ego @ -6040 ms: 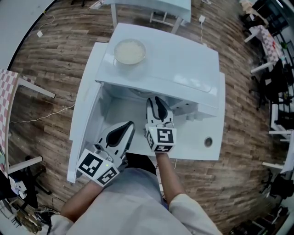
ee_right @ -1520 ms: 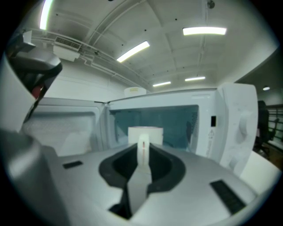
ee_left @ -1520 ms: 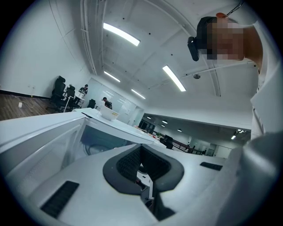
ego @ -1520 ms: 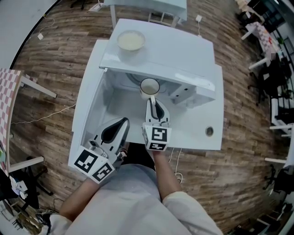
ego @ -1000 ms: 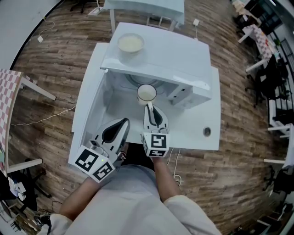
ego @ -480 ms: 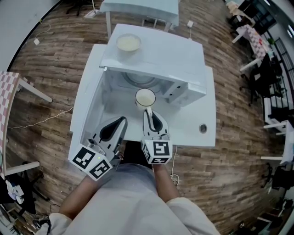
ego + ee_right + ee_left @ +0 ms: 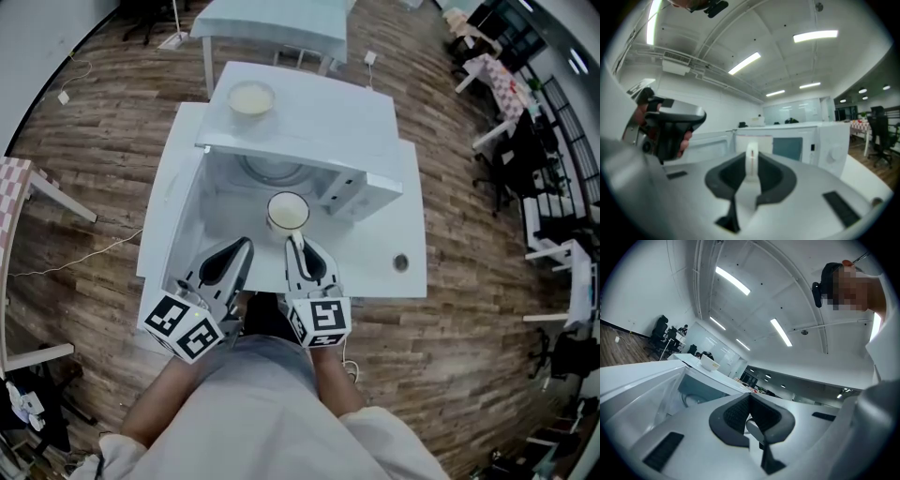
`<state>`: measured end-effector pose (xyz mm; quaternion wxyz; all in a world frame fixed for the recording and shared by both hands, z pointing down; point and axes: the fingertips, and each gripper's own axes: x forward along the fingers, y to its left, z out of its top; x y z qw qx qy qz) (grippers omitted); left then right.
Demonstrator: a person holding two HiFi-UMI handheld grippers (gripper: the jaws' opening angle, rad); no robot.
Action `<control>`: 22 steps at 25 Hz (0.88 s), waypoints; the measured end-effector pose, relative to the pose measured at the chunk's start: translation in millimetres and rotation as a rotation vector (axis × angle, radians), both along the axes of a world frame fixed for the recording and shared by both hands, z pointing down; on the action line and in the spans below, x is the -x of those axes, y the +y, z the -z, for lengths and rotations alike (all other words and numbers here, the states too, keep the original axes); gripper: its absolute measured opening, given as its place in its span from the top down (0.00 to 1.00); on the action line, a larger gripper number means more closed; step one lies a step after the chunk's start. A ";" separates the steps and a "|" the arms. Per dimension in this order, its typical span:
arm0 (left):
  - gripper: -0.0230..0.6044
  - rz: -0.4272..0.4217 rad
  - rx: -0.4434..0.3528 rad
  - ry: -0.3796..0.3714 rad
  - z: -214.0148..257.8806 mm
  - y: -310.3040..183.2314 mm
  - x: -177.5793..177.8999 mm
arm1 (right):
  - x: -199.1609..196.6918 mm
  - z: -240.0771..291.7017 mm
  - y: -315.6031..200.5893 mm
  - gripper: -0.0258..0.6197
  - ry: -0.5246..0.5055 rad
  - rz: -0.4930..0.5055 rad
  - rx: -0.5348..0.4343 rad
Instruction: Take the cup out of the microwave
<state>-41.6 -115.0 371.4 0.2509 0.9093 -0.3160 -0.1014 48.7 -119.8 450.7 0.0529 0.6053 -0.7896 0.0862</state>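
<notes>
Bright, even light falls from ceiling strips (image 7: 733, 281), with soft glare on the white microwave (image 7: 309, 117). Fisheye bending curves the edges, corners go dark, and nearby parts are blurred.

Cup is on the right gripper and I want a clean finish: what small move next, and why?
Probably ease the cup rightward and down onto the bare table beside the microwave. The right gripper is shut on its handle, the cup looks clear of the cavity, and the open door and left gripper crowd the left.
</notes>
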 end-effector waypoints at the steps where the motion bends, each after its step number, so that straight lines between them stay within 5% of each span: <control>1: 0.95 -0.006 -0.001 0.000 0.5 0.7 -0.7 | -0.4 3.2 2.9 0.85 0.000 0.000 -0.003; 22: 0.95 -0.041 -0.003 -0.010 3.1 13.5 7.5 | 7.4 61.2 42.7 0.85 -0.015 0.016 -0.059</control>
